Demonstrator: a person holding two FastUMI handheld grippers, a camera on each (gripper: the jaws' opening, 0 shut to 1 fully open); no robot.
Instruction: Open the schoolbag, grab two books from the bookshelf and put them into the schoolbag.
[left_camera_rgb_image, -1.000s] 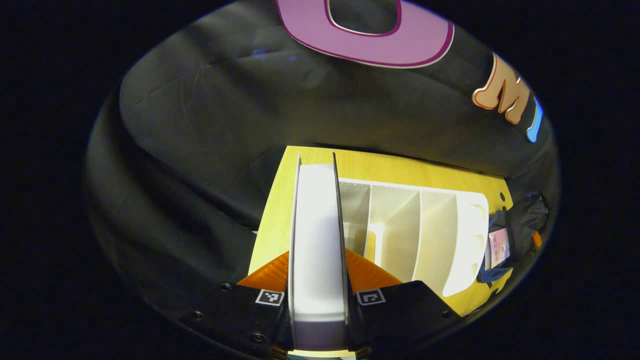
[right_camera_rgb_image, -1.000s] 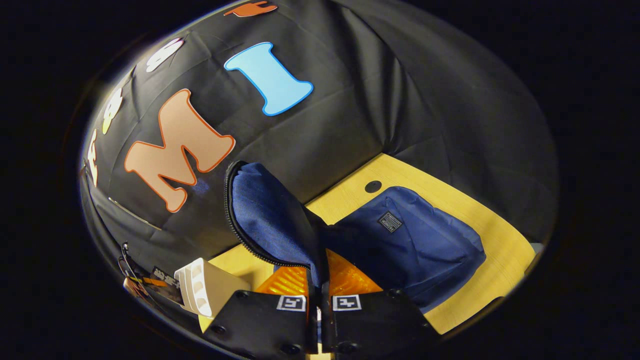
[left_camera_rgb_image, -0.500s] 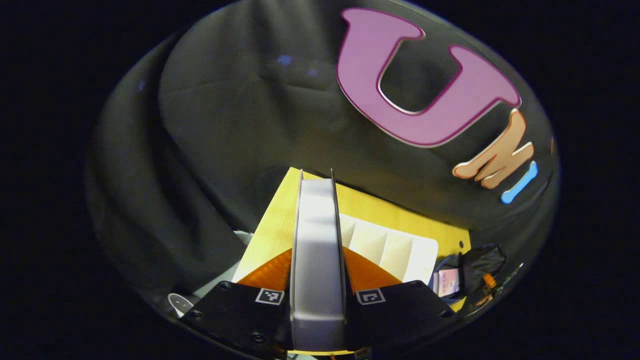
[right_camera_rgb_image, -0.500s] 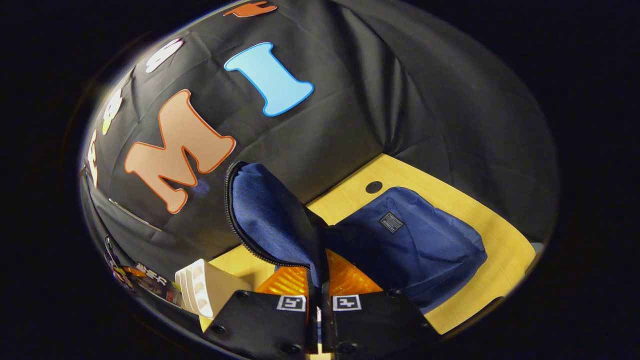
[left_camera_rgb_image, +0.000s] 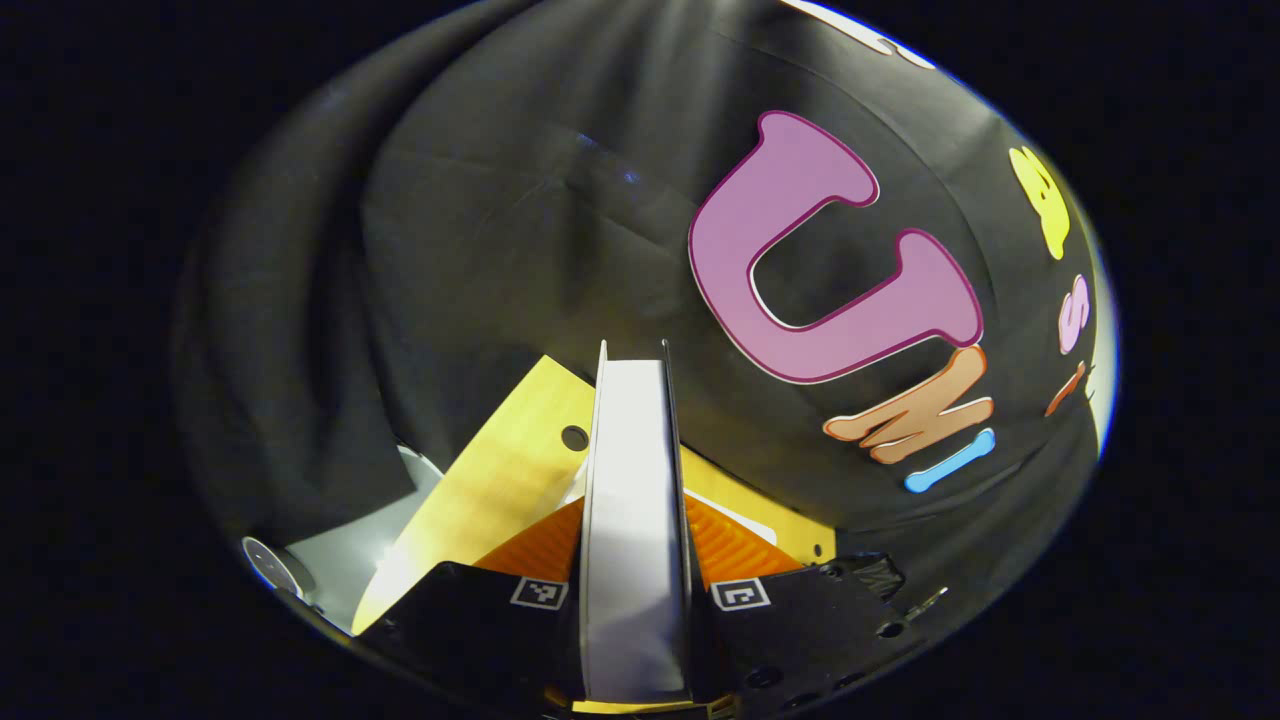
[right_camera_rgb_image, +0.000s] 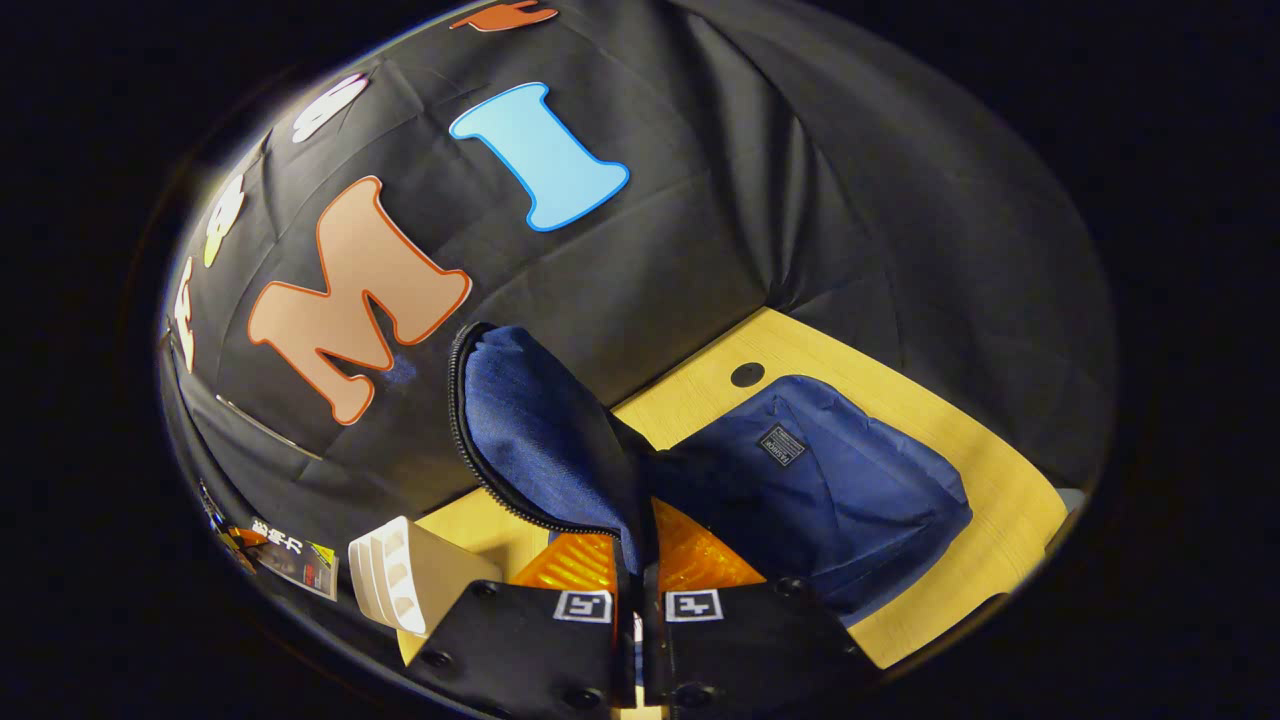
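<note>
Both fingers of the left gripper (left_camera_rgb_image: 636, 545) are clamped on a thick book with white page edges and thin dark covers (left_camera_rgb_image: 634, 520), one finger against each cover. In the left gripper view the book stands on edge and reaches away from the camera, up over the yellow wooden tabletop (left_camera_rgb_image: 495, 490) toward the black cloth wall (left_camera_rgb_image: 480, 250). A small dark round hole (left_camera_rgb_image: 574, 437) in the tabletop lies just beside the book's far end. A sliver of the white bookshelf (left_camera_rgb_image: 735, 520) shows close against the book.

In the right gripper view, the right gripper (right_camera_rgb_image: 640, 590) has its fingers pressed together on the edge of the blue fabric flap of the schoolbag (right_camera_rgb_image: 540, 440); a black zipper track runs along the flap's rim. The flap is lifted upright above the tabletop. The body of the blue schoolbag (right_camera_rgb_image: 840, 500), with a small dark patch on its front, lies flat on the tabletop beyond the flap, near another round hole (right_camera_rgb_image: 746, 374) in the wood. On the other side of the flap from the bag's body, the white bookshelf with its upright dividers (right_camera_rgb_image: 405, 575) stands on the tabletop. Farther out past the bookshelf from the flap, a book cover with dark and orange print (right_camera_rgb_image: 290, 560) shows at the edge of this view; what holds it cannot be made out.
</note>
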